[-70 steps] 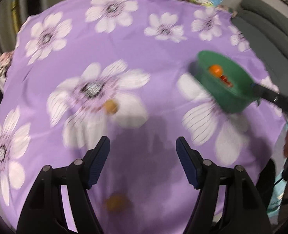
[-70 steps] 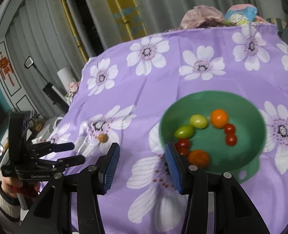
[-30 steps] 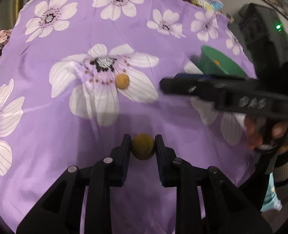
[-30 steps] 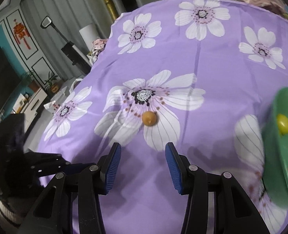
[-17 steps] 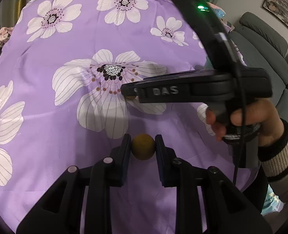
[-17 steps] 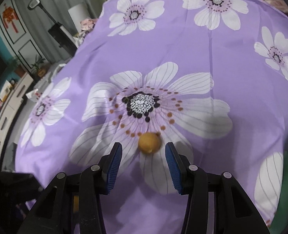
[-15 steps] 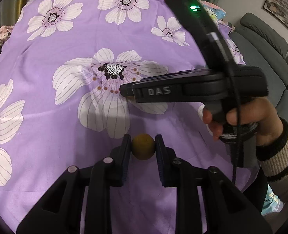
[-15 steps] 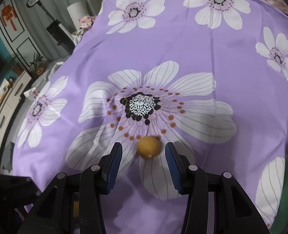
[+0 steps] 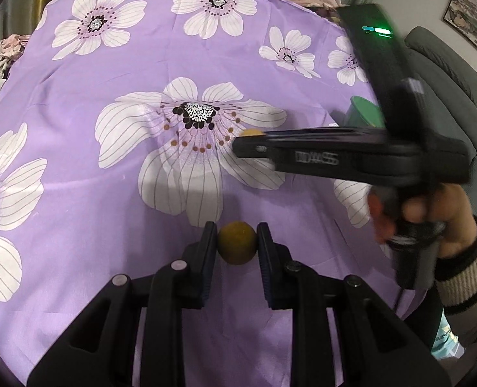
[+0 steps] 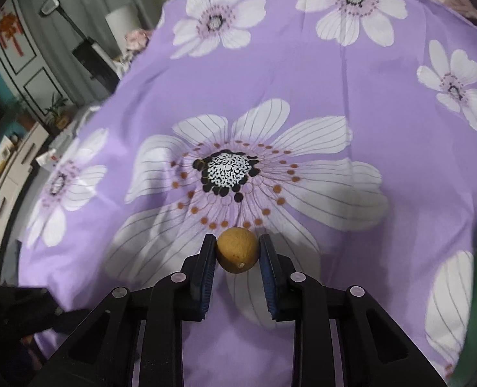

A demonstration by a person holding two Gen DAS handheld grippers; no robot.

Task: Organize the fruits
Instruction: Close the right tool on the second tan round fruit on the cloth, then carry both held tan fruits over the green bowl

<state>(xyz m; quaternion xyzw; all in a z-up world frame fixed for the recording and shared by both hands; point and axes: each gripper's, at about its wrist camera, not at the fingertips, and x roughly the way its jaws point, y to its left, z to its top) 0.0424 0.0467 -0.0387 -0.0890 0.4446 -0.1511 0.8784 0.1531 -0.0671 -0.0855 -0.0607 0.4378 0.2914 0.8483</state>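
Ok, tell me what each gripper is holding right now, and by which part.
Left gripper: a small brown round fruit, pinched across its middle. Right gripper, its fingers just closed: a second brown fruit, held the same way, by its two sides.

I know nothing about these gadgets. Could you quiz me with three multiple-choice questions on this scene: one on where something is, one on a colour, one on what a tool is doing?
1. Where does the green bowl show in the left wrist view?
A. At the right, behind the right tool
B. At the far left edge
C. Under the left tool

2. What colour is the tablecloth?
A. Red with stripes
B. Purple with white flowers
C. Plain grey

3. What is the left tool doing?
A. Standing wide open over bare cloth
B. Gripping the bowl's rim
C. Shut on a small brown fruit

Answers: 1 A, the bowl peeks out behind the right tool. 2 B, white flowers cover purple cloth. 3 C, both pads press the fruit's sides.
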